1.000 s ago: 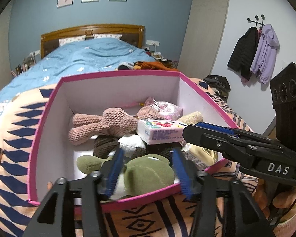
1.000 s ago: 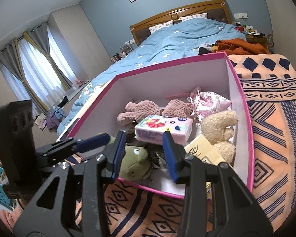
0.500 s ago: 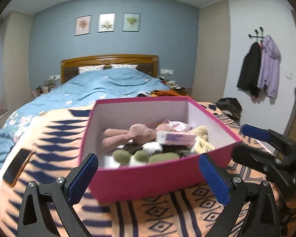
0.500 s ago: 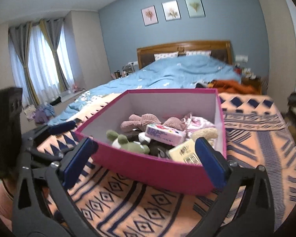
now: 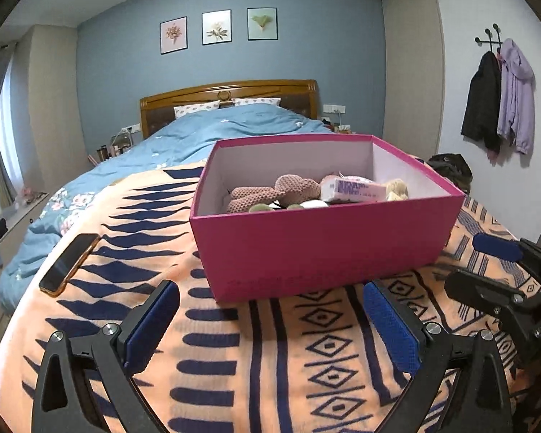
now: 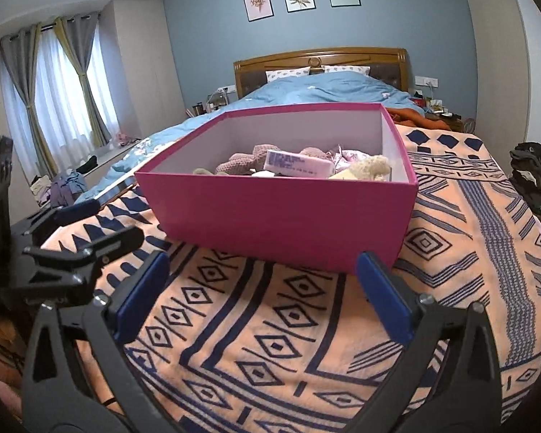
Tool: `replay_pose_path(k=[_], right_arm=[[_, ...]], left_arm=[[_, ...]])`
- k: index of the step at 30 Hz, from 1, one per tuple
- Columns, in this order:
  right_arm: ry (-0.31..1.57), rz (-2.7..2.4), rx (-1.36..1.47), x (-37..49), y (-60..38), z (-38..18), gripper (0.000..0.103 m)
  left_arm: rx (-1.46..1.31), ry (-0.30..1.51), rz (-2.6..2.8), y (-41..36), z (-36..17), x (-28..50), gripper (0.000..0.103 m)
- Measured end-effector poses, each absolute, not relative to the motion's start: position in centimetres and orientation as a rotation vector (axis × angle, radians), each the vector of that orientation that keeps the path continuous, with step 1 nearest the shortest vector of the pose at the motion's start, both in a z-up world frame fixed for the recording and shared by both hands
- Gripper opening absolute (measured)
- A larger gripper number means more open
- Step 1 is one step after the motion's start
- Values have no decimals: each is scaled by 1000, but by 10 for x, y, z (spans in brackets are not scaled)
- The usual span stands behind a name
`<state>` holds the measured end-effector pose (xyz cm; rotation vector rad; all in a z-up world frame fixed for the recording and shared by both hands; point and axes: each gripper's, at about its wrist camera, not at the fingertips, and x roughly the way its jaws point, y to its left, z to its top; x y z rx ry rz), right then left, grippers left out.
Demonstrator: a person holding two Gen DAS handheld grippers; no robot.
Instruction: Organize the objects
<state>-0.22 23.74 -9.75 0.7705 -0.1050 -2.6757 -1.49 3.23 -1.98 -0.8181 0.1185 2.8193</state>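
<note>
Having just spread their fingers wide and empty, both grippers now sit back from the pink box (image 5: 324, 249).

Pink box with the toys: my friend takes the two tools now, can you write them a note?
Left tool: open, empty, short of the box.
Right tool: open, empty; both opened just now.
Pink box sits on the patterned blanket, holding the knitted toy, green plush, tissue pack, beige plush.
Done: those are in.
Left: only the phone lies outside, perhaps not part of the job.
</note>
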Motion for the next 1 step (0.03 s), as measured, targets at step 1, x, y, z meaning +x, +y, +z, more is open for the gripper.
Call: replay_pose_path(k=[1], right_arm=[[-104,-2673,773,-2,237,-98,103]], left_arm=[[-825,117,2814,33,-20,-14,103]])
